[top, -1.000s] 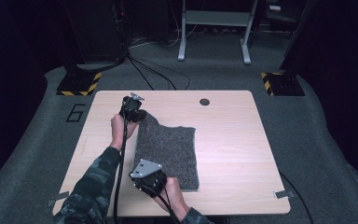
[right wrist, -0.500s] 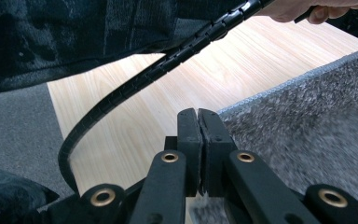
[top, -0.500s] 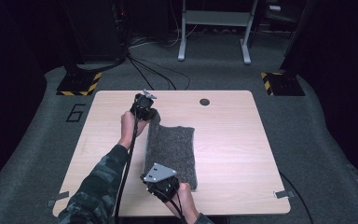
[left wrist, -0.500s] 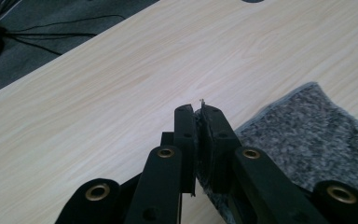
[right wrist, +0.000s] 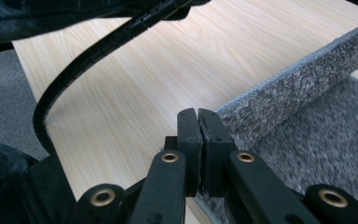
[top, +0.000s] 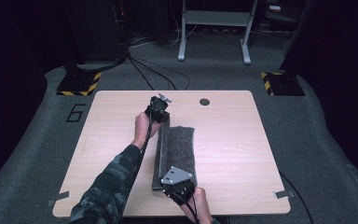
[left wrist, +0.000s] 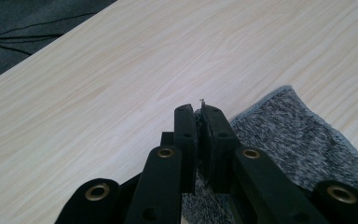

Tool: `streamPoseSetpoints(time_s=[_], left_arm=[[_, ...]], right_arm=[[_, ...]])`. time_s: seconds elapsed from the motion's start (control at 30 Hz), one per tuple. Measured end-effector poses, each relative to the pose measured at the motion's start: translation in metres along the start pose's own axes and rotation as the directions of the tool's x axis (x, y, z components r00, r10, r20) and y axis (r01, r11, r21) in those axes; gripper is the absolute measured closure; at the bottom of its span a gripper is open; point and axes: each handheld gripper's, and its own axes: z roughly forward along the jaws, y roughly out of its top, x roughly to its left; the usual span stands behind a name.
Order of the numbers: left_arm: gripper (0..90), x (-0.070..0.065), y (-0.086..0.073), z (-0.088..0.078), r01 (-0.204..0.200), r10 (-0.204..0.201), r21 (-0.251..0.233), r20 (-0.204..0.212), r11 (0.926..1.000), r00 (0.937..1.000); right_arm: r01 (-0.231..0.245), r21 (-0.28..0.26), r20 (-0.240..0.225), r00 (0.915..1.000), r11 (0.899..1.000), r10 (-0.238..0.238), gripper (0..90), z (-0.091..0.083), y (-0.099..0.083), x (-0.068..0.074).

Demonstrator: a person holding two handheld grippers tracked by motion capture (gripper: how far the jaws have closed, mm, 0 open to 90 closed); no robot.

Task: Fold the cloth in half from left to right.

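While both tools pinch its edge, left tool (top: pixel 160 108) at 12 o'clock, right tool (top: pixel 179 186) at 6, the cloth (top: pixel 182 149) lies half-folded on the table (top: pixel 233 140).

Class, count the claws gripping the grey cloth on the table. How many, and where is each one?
2. The left claw pinches the cloth at its far corner; the right claw pinches its near corner, by the table front edge.
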Motion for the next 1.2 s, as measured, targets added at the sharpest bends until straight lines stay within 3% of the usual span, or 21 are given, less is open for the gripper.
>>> streamPoseSetpoints(time_s=[0.13,0.57,1.2], left_arm=[[85.0,-0.006,0.002,0.007,-0.012,0.012,0.012,0.005,0.9999,0.9999],[84.9,-0.023,0.009,0.026,-0.014,0.014,0.016,0.013,0.9998,0.9998],[84.7,-0.043,0.018,0.044,-0.044,0.043,0.034,0.036,0.9985,0.9984]], right_arm=[[-0.001,0.012,0.008,1.0000,1.000,0.001,88.3,-0.002,-0.008,-0.005],[-0.074,0.046,0.052,0.9961,0.996,0.072,88.3,-0.010,-0.031,-0.023],[-0.146,0.073,0.072,0.9874,0.987,0.141,88.2,-0.010,-0.054,-0.035]])
